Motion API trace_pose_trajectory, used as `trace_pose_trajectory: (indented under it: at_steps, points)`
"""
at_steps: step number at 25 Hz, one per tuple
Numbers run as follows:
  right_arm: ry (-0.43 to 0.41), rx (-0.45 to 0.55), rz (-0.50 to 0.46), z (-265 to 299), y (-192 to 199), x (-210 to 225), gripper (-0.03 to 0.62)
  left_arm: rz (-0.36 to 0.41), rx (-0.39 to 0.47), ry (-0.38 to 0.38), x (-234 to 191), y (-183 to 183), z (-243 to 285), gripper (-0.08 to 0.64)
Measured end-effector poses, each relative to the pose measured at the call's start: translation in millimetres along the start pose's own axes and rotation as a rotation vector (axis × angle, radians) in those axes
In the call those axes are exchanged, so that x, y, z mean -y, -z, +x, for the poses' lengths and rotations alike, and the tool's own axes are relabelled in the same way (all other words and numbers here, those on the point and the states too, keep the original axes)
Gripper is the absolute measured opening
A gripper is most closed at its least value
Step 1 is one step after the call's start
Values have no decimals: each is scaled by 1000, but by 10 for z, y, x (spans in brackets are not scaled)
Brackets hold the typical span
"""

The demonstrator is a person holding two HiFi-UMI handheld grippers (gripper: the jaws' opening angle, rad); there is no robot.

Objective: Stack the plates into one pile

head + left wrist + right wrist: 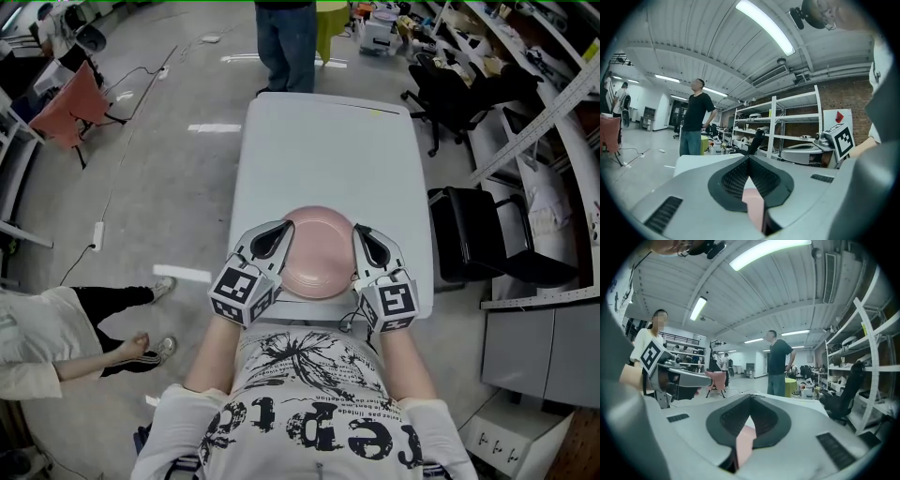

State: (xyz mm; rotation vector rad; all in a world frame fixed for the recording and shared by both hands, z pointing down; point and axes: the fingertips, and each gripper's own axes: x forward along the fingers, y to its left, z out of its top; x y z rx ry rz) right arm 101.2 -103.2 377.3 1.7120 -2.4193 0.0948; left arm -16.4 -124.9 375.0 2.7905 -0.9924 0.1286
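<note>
A pink plate (319,251), or a pile of them seen as one disc, lies on the white table (323,150) near its front edge. My left gripper (286,226) rests at the plate's left rim and my right gripper (357,230) at its right rim, both pointing away from me. Both are shut with their tips meeting and nothing between them. In the left gripper view the jaws (749,158) are closed, with pink plate (753,204) showing below the tips. The right gripper view shows the same: closed jaws (751,397) over a strip of pink plate (744,441).
A person in jeans (286,42) stands at the table's far end. A black chair (487,234) sits close to the table's right side, with an office chair (450,89) and shelving beyond. Another person (56,328) is low on the floor at the left.
</note>
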Motion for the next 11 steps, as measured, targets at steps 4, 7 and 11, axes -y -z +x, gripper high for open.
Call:
trace_pose_trajectory:
  at_steps: [4, 7, 11]
  points:
    - [2, 0, 9, 18, 5, -43, 5, -4, -2, -2, -42, 20, -24, 2]
    - [0, 5, 11, 40, 1, -66, 5, -21, -1, -8, -98, 29, -29, 2]
    - [-2, 8, 15, 54, 20, -88, 5, -23, -21, 2, -95, 105, -3, 2]
